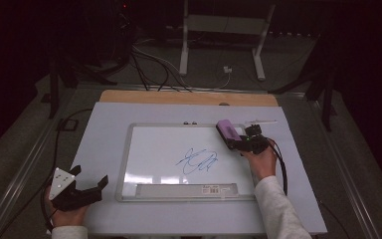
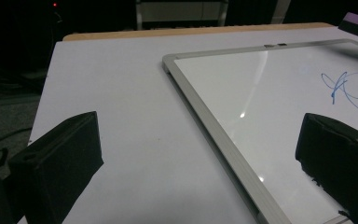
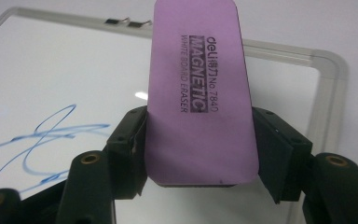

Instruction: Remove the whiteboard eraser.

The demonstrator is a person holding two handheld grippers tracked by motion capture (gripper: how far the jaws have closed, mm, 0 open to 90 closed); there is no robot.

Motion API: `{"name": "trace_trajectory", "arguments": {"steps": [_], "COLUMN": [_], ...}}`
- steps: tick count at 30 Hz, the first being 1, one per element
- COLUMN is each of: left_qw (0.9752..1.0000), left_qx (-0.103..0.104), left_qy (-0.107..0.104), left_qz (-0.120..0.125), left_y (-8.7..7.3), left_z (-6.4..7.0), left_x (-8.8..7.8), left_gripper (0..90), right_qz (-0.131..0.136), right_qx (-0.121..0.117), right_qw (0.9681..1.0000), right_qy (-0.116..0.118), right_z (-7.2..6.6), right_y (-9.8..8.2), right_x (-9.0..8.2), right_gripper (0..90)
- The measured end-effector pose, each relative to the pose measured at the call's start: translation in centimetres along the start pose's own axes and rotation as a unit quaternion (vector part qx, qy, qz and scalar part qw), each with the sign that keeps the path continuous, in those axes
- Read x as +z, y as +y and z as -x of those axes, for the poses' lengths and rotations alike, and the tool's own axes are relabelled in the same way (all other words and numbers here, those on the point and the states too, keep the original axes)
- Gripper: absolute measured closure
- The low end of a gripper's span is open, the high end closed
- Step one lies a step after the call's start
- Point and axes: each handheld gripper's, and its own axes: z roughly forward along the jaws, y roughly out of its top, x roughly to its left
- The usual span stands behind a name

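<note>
High view looks fwd/down from above on the whiteboard (image 1: pixel 154 149); both gripper views sit low & close, sharing its blue scribble (image 2: pixel 349 88).

Open whiteboard (image 1: pixel 154 149) surface around scribble (image 1: pixel 198 162), unobstructed.

- Our left gripper (image 1: pixel 88 182) rested low at our left, jaws wide apart, gripping nothing.
- Our right gripper (image 1: pixel 235 139) reached forward, forearm extended, jaws clamped on the eraser (image 3: pixel 198 93).
</note>
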Motion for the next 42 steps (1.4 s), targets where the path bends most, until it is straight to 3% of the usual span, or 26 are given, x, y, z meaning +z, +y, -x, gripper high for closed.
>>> {"name": "trace_trajectory", "arguments": {"steps": [10,15,23,27,42], "left_qw": [1.0000,1.0000,1.0000,1.0000,1.0000], "left_qx": [0.001,0.000,0.000,0.000,-0.001], "left_qy": [0.002,0.001,0.002,0.002,0.001], "left_qz": [0.001,0.001,0.003,0.001,0.000], "left_y": [0.0,0.0,0.0,0.0,-0.1], "left_z": [0.1,-0.1,-0.1,-0.1,-0.1], "left_x": [0.0,-0.1,-0.1,-0.1,0.0], "left_gripper": [1.3,1.3,1.3,1.3,1.3], "right_qz": [-0.007,-0.019,-0.031,-0.040,-0.071], "right_qx": [-0.062,-0.101,-0.137,-0.148,-0.154], "right_qw": [0.9981,0.9947,0.9901,0.9882,0.9855], "right_qy": [0.002,0.000,-0.001,-0.007,-0.002], "right_z": [-3.2,-4.9,-6.7,-7.0,-6.7], "right_y": [-0.5,-0.9,-1.4,-1.8,-3.0], "right_x": [0.0,0.5,1.2,1.5,2.1], "right_gripper": [40.8,40.8,40.8,40.8,40.7]}}
